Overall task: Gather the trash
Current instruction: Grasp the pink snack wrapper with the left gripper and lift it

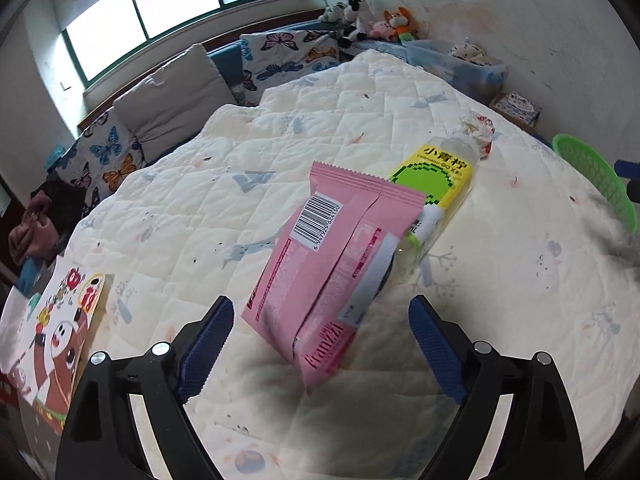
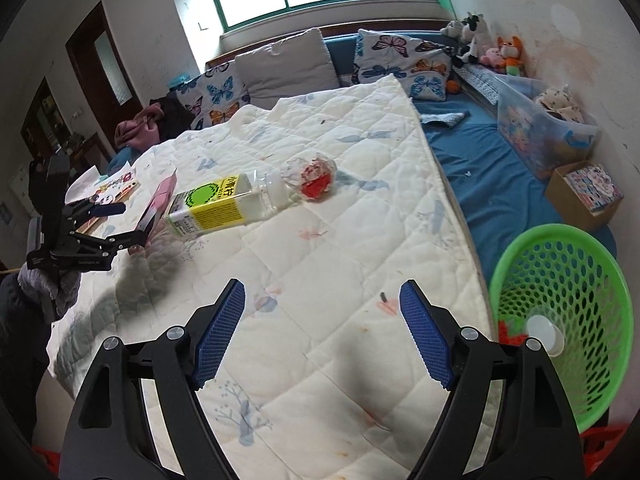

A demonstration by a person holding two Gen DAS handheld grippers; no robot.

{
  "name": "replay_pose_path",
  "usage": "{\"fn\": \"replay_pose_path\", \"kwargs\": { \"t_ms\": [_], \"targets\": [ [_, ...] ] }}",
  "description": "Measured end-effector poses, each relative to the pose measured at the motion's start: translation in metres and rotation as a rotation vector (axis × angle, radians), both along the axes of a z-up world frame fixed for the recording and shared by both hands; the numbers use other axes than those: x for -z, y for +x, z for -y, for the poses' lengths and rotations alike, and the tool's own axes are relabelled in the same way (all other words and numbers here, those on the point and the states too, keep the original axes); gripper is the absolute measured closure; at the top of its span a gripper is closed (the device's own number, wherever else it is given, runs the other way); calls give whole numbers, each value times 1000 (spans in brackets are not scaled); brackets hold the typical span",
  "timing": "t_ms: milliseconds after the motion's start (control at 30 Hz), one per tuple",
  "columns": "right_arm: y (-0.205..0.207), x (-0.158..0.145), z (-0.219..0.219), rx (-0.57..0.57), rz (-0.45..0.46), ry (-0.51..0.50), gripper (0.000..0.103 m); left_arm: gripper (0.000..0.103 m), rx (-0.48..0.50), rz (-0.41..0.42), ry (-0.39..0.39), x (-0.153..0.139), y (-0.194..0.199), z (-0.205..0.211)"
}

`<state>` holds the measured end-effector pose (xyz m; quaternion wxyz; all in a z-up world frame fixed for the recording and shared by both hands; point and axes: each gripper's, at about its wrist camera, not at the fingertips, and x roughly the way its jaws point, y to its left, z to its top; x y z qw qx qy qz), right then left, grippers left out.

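A pink snack wrapper (image 1: 328,264) stands tilted on the white quilt (image 1: 180,208), leaning against a clear bottle with a yellow-green label (image 1: 440,176). My left gripper (image 1: 320,304) is open, its blue pads (image 1: 208,344) wide on either side of the wrapper's lower end without touching it. Beyond the bottle's neck lies a crumpled red-and-white wrapper (image 1: 478,130). In the right wrist view the bottle (image 2: 224,204), the crumpled wrapper (image 2: 316,176), the pink wrapper (image 2: 160,200) and the left gripper (image 2: 132,222) lie to the far left. My right gripper (image 2: 322,285) hangs open over bare quilt, holding nothing.
A green mesh basket (image 2: 560,236) stands beside the bed at right, with a white cup and red scraps inside. A cartoon picture sheet (image 1: 60,328) lies at the quilt's left edge. Pillows, plush toys, a clear bin (image 2: 540,128) and a cardboard box (image 2: 584,196) line the far side.
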<state>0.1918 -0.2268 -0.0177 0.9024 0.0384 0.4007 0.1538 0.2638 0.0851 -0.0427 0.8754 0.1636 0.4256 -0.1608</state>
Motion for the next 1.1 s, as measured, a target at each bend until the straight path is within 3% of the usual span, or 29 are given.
{"fn": "replay_pose_path", "kwargs": {
  "t_ms": [533,867,1100],
  "targets": [
    [48,13,-26,-13,-42,-7,23,17,110,-18,-16,14,27,0],
    [88,16,-38,-27,-58,9,23,41,119,-33,-60,20,33,-6],
    [122,21,-40,0,-93,84,23,55,95,-29,-72,20,27,-12]
  ]
}}
